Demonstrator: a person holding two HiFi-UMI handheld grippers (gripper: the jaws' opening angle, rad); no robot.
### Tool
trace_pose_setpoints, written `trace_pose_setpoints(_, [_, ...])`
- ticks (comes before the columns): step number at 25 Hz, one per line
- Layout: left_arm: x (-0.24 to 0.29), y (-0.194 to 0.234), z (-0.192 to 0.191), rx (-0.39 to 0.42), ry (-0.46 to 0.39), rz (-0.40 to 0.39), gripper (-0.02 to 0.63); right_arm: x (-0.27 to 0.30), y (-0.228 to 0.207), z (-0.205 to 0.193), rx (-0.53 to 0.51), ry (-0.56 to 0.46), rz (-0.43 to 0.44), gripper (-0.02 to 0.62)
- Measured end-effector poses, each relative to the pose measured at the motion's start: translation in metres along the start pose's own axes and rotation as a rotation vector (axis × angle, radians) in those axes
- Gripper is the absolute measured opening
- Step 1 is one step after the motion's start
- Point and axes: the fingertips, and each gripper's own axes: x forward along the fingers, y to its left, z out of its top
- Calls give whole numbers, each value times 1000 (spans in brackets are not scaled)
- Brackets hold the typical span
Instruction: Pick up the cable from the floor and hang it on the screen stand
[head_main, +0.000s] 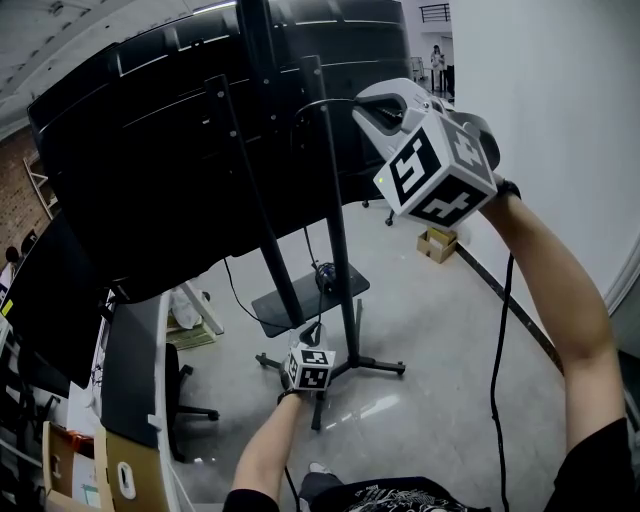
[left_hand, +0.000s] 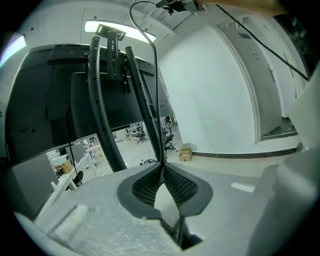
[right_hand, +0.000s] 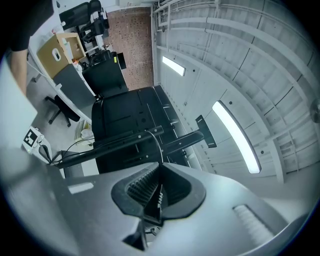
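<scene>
A thin black cable (head_main: 310, 255) runs up along the black screen stand (head_main: 336, 230), behind the large dark screen (head_main: 150, 150). My right gripper (head_main: 362, 106) is raised beside the stand's top, shut on the cable's upper end (right_hand: 159, 150), which arcs toward the stand's upright rails (right_hand: 130, 139). My left gripper (head_main: 315, 332) is low by the stand's base plate (head_main: 300, 298), its jaw tips pinched together on the same cable (left_hand: 156, 100). From there the cable climbs past the rails (left_hand: 100, 110) and curves over to the right gripper (left_hand: 175, 5) overhead.
The stand's wheeled legs (head_main: 375, 365) spread over the glossy floor. A cardboard box (head_main: 437, 243) sits by the white wall at right. A black cord (head_main: 497, 350) hangs along my right arm. An office chair (head_main: 185, 390) and desks (head_main: 130, 370) lie at left.
</scene>
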Motion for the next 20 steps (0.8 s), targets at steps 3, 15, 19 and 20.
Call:
trace_pose_setpoints(3, [3, 2, -2, 0, 12, 8, 26, 0, 0, -2, 0, 4, 2, 25])
trace_pose_setpoints(15, [1, 19, 15, 10, -9, 27, 14, -2, -9, -15, 41, 0, -26, 25])
trace_pose_setpoints(19, [-9, 45, 35, -8, -44, 82, 14, -4, -23, -22, 76, -17, -61, 25])
trace_pose_setpoints(20, [-12, 52, 41, -13, -55, 96, 12, -5, -27, -25, 88, -18, -71, 25])
